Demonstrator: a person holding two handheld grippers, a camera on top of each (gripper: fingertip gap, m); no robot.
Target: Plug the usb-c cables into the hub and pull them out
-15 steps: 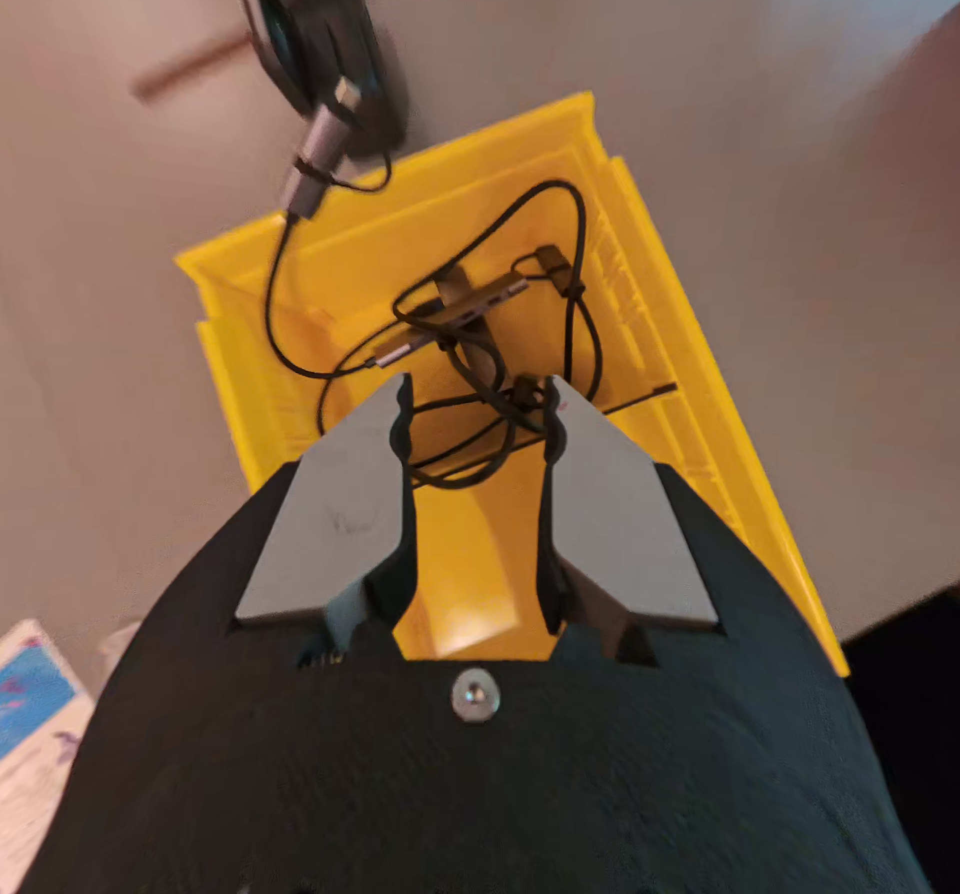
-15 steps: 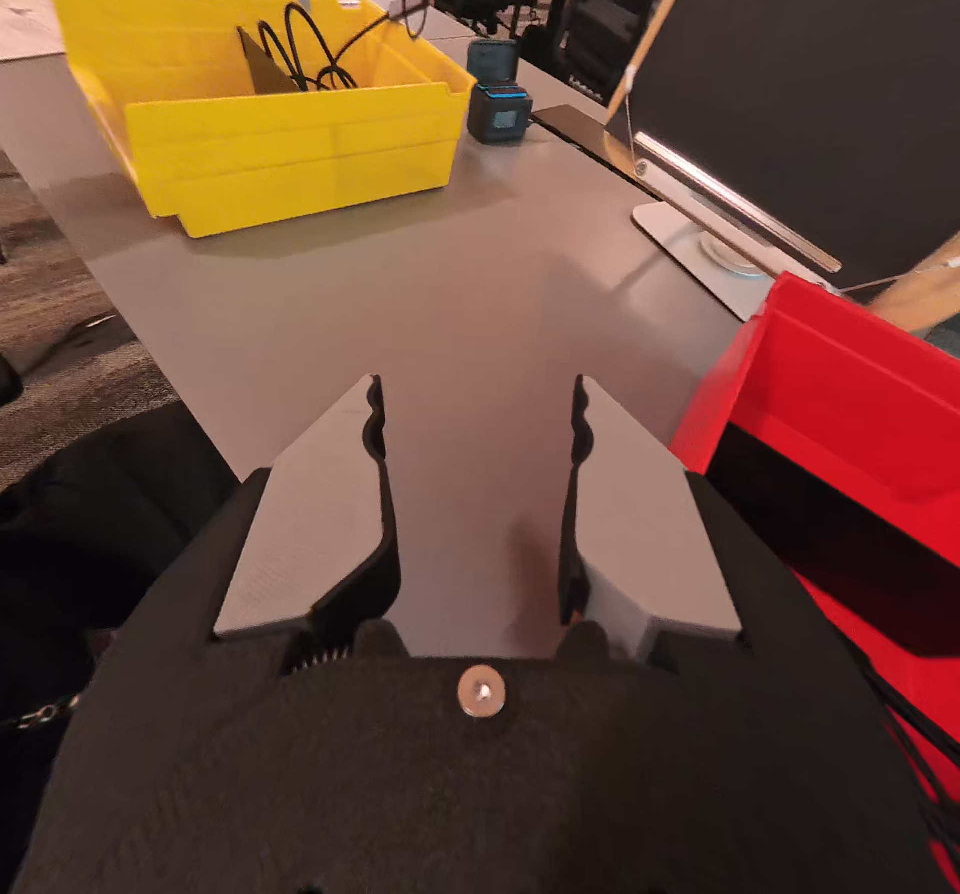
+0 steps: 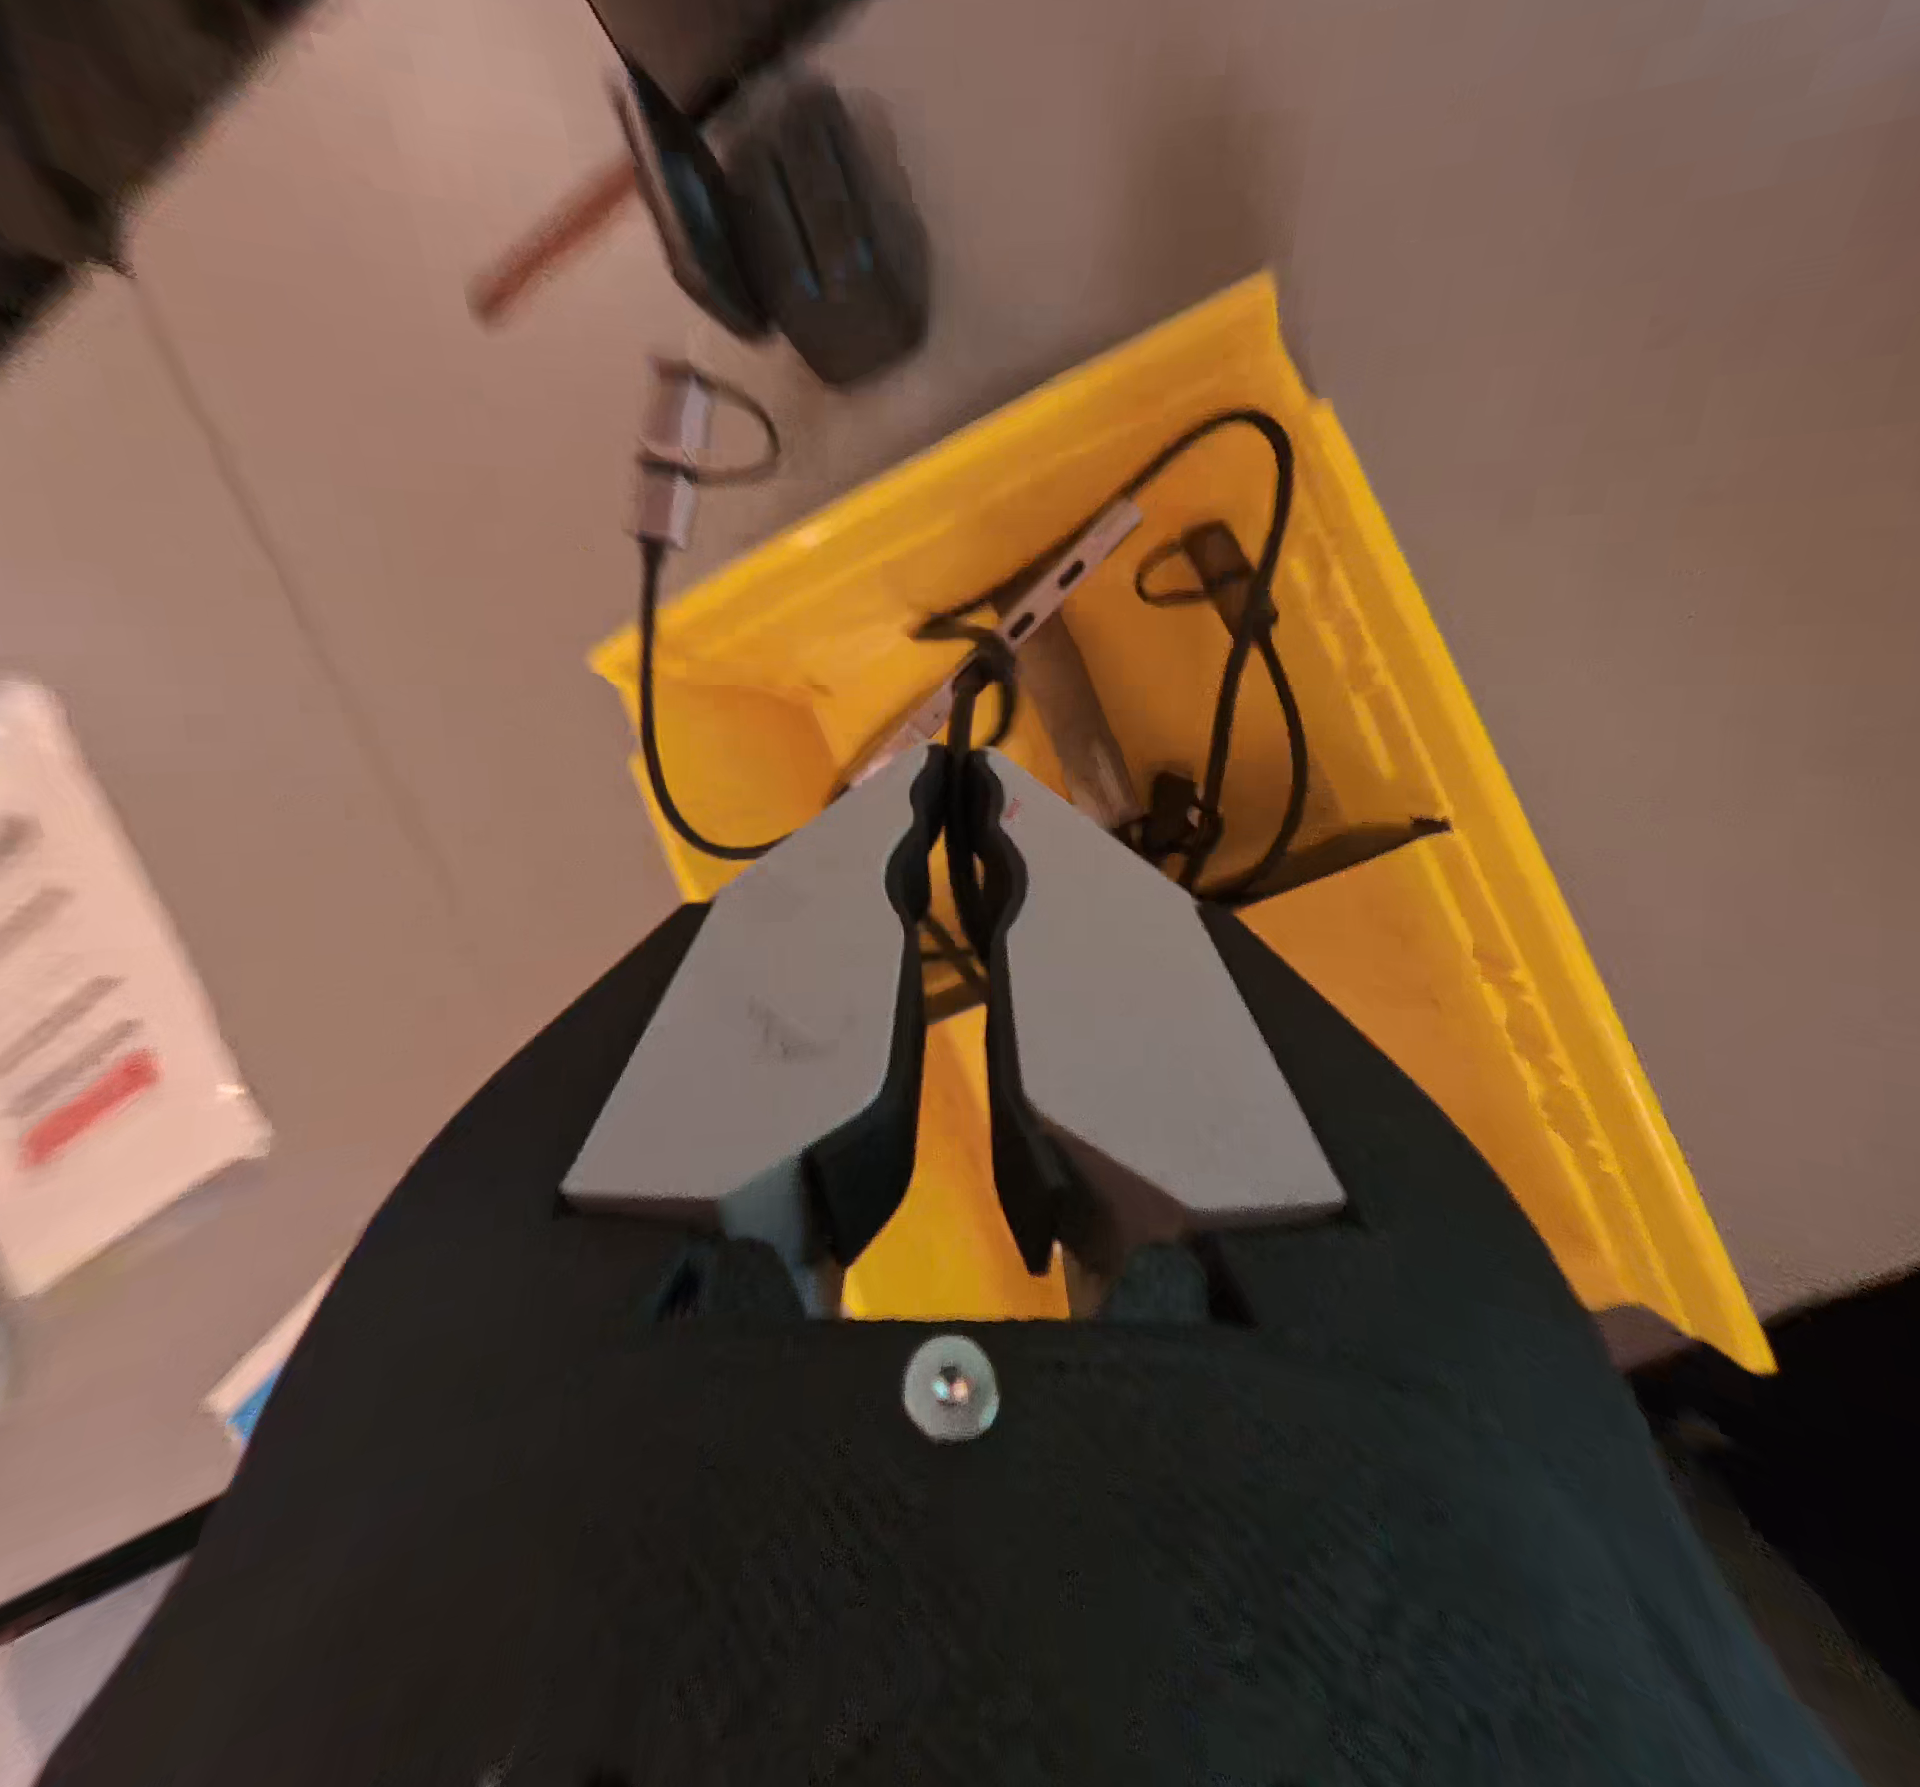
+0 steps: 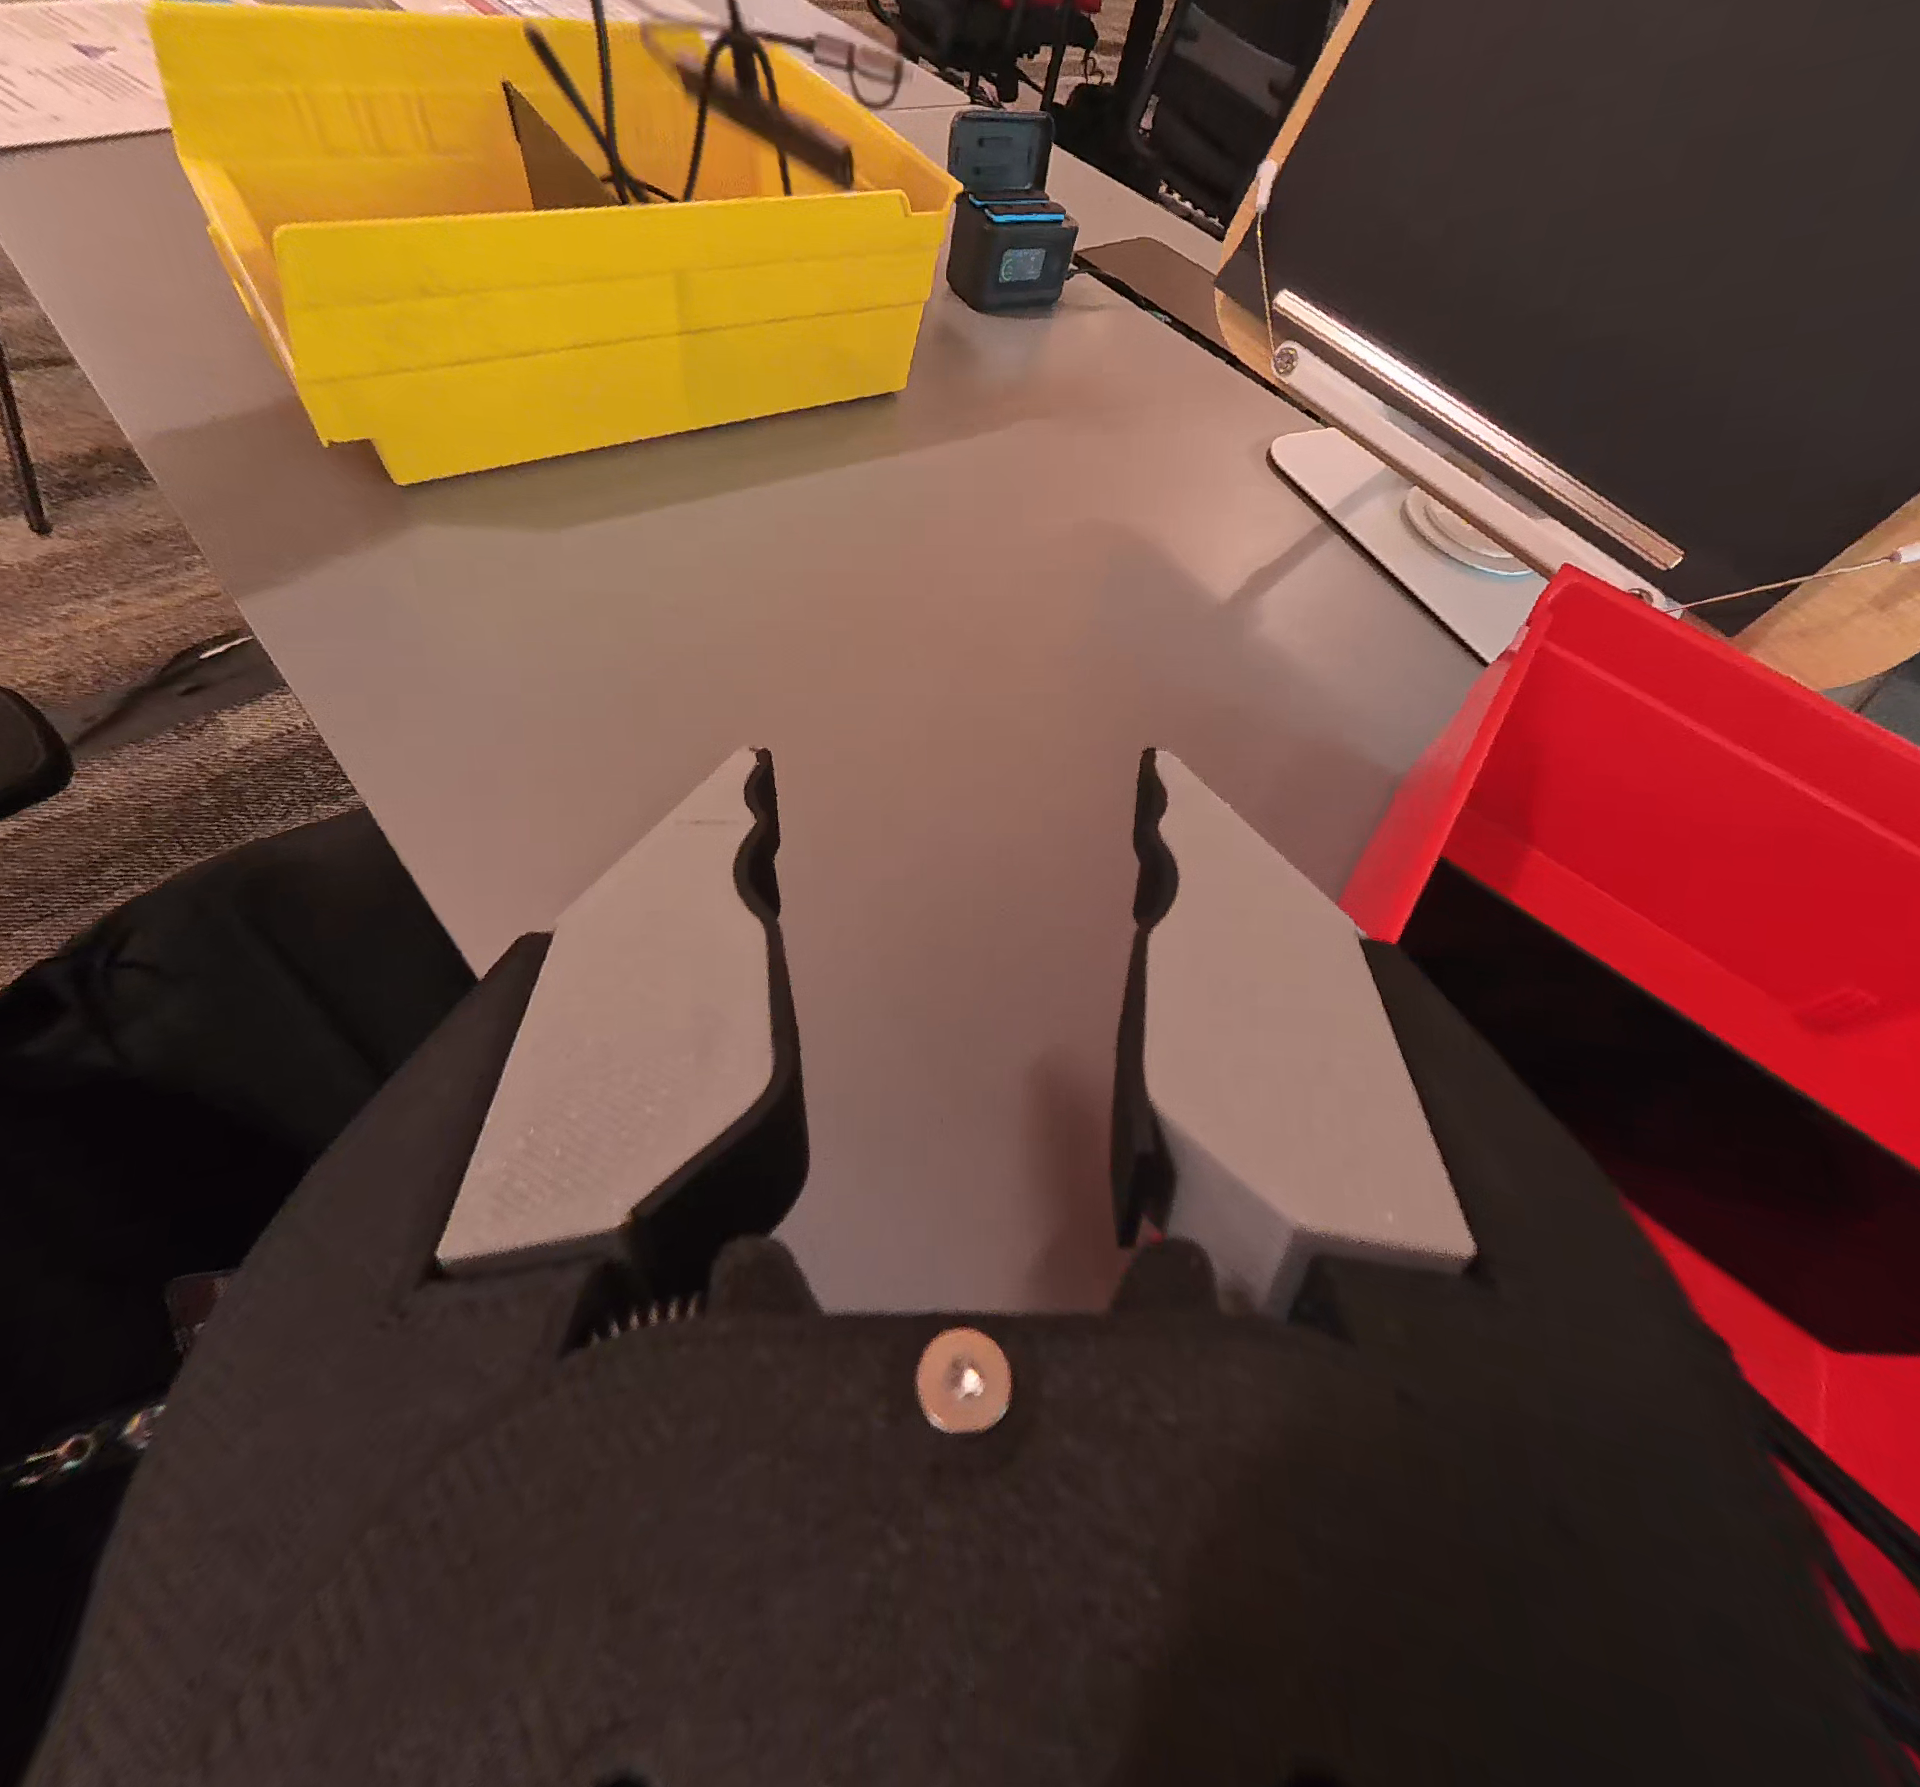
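Lifted clear, one hub hangs, apparently by two cables pinched in left tool; right tool wide.

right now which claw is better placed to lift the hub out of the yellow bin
Left. The left claw is shut on the black cables, with the hub dangling from them over the yellow bin. The right claw is open and empty above the bare table.

Left wrist view looks steeply down, close over the yellow bin; right wrist view faces it from across the table.
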